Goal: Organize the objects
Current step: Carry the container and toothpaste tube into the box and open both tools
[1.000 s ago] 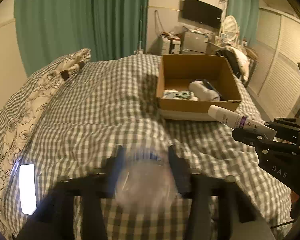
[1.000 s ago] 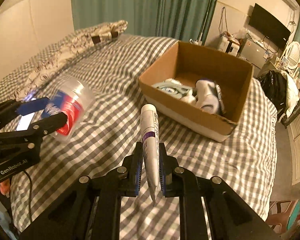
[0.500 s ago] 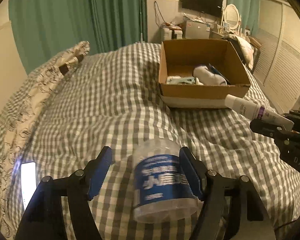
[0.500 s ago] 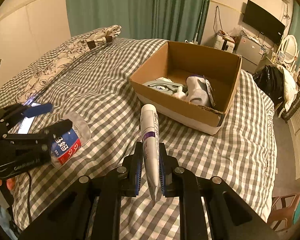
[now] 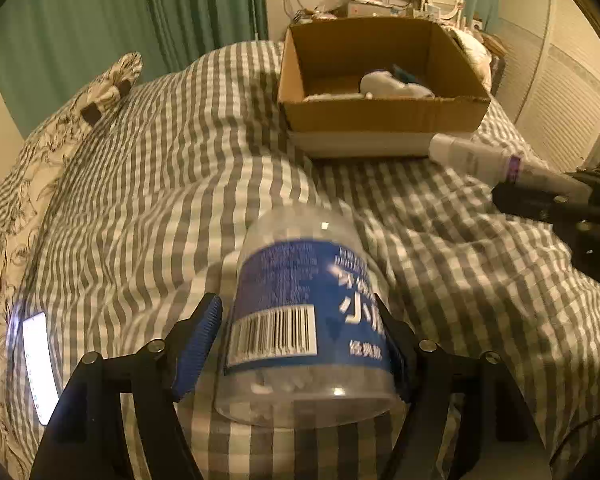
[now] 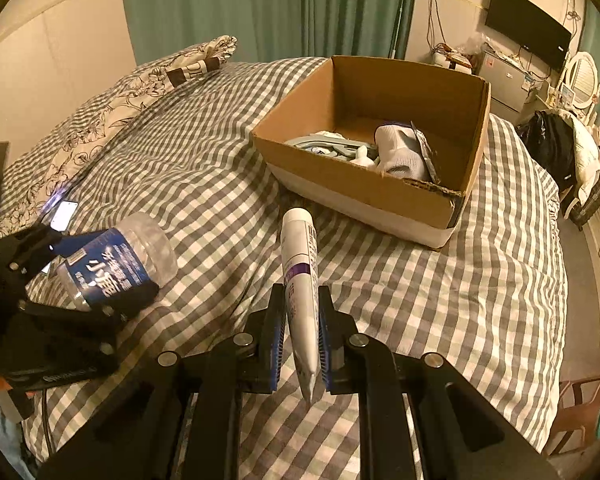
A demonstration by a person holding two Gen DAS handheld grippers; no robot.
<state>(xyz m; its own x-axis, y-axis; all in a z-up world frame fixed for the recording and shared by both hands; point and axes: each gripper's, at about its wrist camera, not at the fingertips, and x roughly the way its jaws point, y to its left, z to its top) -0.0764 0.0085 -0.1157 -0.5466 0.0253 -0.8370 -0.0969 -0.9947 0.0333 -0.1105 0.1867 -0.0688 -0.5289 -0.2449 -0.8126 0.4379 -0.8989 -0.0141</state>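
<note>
My left gripper (image 5: 300, 316) is shut on a clear plastic jar with a blue label (image 5: 304, 312), held low over the checked bedspread; the jar also shows in the right wrist view (image 6: 116, 264). My right gripper (image 6: 300, 304) is shut on a white tube with a purple band (image 6: 300, 260), pointing toward the cardboard box (image 6: 380, 200). The tube shows at the right of the left wrist view (image 5: 484, 158). The box (image 5: 380, 118) holds a white rolled item (image 6: 400, 148) and a grey-green item (image 6: 320, 146).
A lit phone (image 5: 40, 364) lies on the bed at the left, near a floral pillow (image 6: 132, 92). Green curtains (image 6: 260, 4) hang behind the bed. A TV (image 6: 528, 38) and cluttered furniture stand at the far right.
The left gripper has come lower and nearer the bed with the jar, the label turning so its barcode faces the camera. The right gripper holds the tube steady, slightly nearer the box.
</note>
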